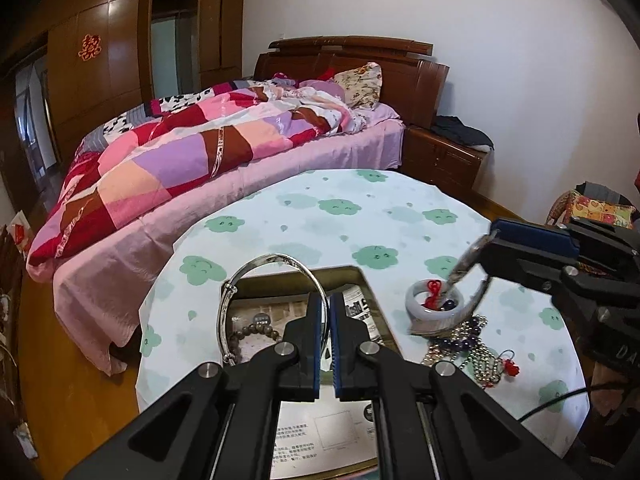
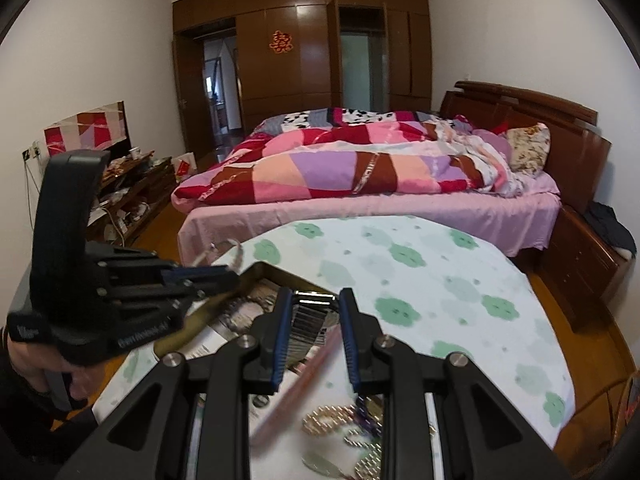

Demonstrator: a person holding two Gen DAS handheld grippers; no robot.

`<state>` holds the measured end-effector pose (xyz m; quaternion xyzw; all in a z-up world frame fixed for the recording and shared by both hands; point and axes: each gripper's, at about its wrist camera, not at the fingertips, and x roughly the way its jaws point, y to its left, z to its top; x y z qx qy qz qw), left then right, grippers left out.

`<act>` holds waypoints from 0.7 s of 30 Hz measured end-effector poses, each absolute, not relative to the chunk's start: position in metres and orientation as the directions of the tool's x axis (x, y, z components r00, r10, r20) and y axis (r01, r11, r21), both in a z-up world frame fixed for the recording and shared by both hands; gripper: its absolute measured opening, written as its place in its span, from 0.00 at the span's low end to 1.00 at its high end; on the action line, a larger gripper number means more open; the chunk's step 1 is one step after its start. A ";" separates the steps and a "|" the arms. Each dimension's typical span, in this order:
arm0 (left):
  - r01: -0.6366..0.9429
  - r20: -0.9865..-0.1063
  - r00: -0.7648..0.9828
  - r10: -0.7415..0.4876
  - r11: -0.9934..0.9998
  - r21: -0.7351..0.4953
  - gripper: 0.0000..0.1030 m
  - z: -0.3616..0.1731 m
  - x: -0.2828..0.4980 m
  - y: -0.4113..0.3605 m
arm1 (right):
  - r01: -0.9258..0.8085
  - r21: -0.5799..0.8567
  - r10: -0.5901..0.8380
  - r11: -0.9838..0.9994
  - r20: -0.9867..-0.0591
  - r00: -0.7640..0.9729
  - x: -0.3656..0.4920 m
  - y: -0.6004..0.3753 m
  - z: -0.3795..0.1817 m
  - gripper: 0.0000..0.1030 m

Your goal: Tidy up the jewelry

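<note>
The left gripper (image 1: 328, 312) clamps a silver bangle (image 1: 276, 264) above the open tin box (image 1: 368, 280), where a wooden bead bracelet (image 1: 256, 330) already lies. The right gripper (image 2: 314, 328) grips a metal watch band (image 2: 308, 320). Jade bangle (image 1: 416, 304) and bead necklaces (image 1: 472, 344) remain near the desk's (image 1: 360, 216) right edge.

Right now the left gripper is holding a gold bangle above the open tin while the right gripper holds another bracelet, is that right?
Not quite: the bangle in the left gripper is silver, not gold, as the left wrist view shows. It is held above the open tin, and the right gripper holds another bracelet.
</note>
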<state>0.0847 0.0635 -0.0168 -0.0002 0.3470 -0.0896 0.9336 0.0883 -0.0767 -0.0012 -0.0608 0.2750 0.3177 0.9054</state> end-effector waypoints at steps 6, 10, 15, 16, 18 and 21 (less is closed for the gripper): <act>0.151 -0.672 0.722 -0.168 0.985 -0.085 0.03 -0.034 0.092 0.073 | -0.625 0.054 0.535 0.779 -0.578 0.616 0.100 -0.047 -0.022 0.25; 0.142 -0.690 0.706 -0.159 0.986 -0.082 0.03 -0.045 0.097 0.076 | -0.620 0.054 0.516 0.783 -0.615 0.597 0.110 -0.038 -0.039 0.25; 0.136 -0.707 0.690 -0.154 0.987 -0.082 0.03 -0.056 0.102 0.077 | -0.611 0.064 0.496 0.789 -0.654 0.572 0.117 -0.031 -0.058 0.25; 0.136 -0.710 0.687 -0.154 0.987 -0.082 0.03 -0.058 0.102 0.077 | -0.609 0.067 0.493 0.791 -0.659 0.568 0.117 -0.031 -0.060 0.25; 0.136 -0.713 0.685 -0.150 0.988 -0.077 0.03 -0.061 0.103 0.077 | -0.605 0.072 0.491 0.793 -0.664 0.564 0.116 -0.032 -0.063 0.25; 0.138 -0.717 0.681 -0.146 0.988 -0.070 0.03 -0.065 0.104 0.076 | -0.602 0.077 0.489 0.794 -0.670 0.559 0.116 -0.031 -0.064 0.25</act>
